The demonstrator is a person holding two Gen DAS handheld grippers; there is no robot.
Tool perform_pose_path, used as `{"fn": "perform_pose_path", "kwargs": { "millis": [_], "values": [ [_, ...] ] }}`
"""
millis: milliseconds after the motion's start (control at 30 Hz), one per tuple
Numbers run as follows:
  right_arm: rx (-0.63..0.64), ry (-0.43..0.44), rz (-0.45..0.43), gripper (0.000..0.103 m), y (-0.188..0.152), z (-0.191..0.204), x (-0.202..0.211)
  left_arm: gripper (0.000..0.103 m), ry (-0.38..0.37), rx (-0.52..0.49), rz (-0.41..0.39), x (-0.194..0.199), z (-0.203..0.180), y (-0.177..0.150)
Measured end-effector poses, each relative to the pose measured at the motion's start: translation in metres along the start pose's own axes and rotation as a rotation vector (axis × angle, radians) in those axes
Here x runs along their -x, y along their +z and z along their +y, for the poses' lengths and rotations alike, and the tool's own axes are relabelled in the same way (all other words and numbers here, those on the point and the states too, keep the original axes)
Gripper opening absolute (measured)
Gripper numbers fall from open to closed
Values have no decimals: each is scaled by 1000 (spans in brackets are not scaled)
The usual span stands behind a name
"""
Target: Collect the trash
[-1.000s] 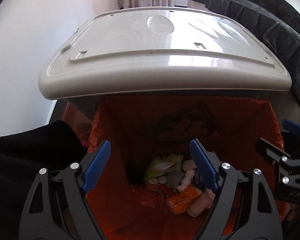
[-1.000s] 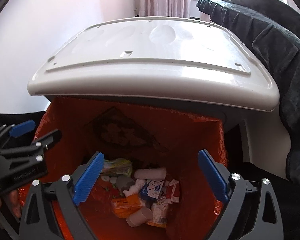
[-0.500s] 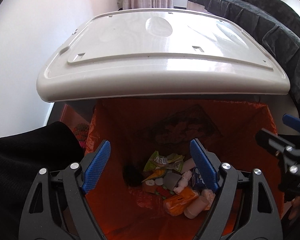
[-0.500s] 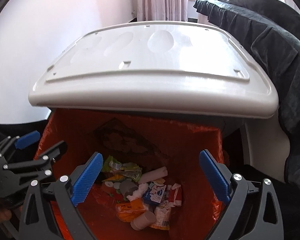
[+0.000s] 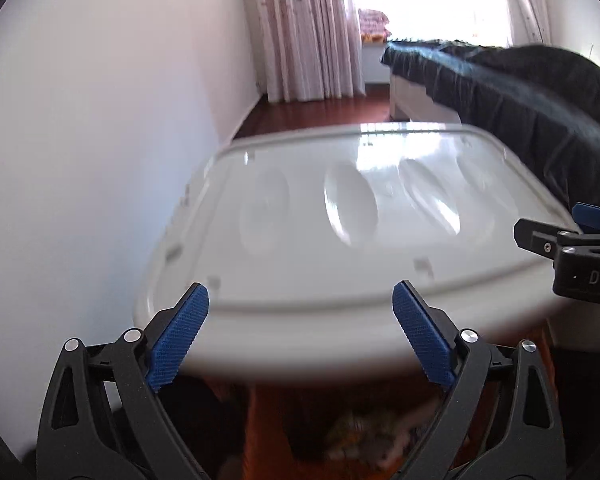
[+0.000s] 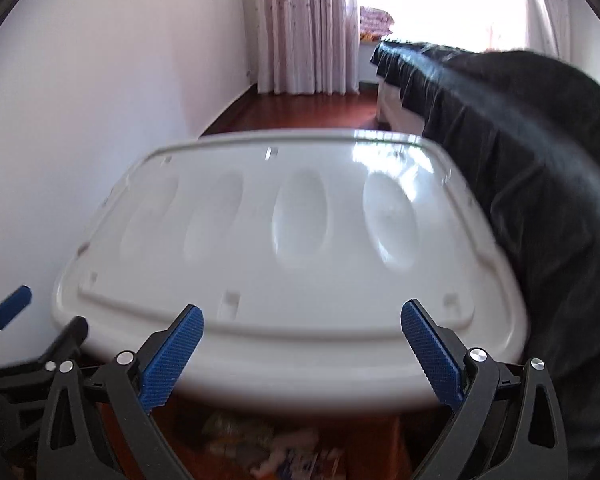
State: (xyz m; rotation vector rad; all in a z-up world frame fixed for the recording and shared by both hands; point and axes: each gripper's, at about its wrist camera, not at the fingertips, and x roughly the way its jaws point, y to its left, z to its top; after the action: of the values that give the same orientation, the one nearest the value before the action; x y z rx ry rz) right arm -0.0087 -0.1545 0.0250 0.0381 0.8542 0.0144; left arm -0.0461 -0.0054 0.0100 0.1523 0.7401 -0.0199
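Observation:
A white bin lid (image 5: 340, 232) fills the middle of both views (image 6: 292, 248), lowered most of the way over the bin. Below its front edge a strip of the orange liner (image 5: 264, 424) and blurred trash (image 5: 364, 436) still shows, as it does in the right wrist view (image 6: 284, 448). My left gripper (image 5: 300, 332) is open and empty in front of the lid. My right gripper (image 6: 300, 352) is open and empty beside it. Each gripper shows at the edge of the other's view (image 5: 572, 248) (image 6: 16, 344).
A white wall (image 5: 80, 140) runs along the left. A bed under a dark cover (image 6: 520, 160) stands at the right. Curtains (image 6: 304, 24), a bright window and red-brown floor (image 6: 300, 112) lie beyond the bin.
The lid has come down over the bin opening, hiding most of the liner and trash. Both views have tilted up toward the room. Both grippers stay open.

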Motion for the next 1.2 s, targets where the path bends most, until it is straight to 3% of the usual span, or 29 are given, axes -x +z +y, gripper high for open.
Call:
{"fn": "perform_pose_path", "kwargs": {
  "millis": [233, 400, 533, 700, 933, 1200],
  "values": [
    [7, -27, -80, 98, 56, -5, -11, 91, -15, 44, -85, -18, 4, 67],
    [2, -71, -145, 98, 70, -8, -18, 92, -27, 59, -108, -34, 4, 94],
    [-44, -68, -132, 98, 69, -15, -29, 92, 4, 79, -126, -44, 7, 90],
    [-20, -70, -100, 98, 64, -10, -36, 92, -1, 91, -51, -61, 4, 87],
    [14, -59, -125, 98, 64, 3, -31, 92, -12, 63, -59, -56, -4, 88],
    [78, -99, -158, 98, 62, 12, -25, 92, -48, 99, -44, -57, 7, 90]
  ]
}}
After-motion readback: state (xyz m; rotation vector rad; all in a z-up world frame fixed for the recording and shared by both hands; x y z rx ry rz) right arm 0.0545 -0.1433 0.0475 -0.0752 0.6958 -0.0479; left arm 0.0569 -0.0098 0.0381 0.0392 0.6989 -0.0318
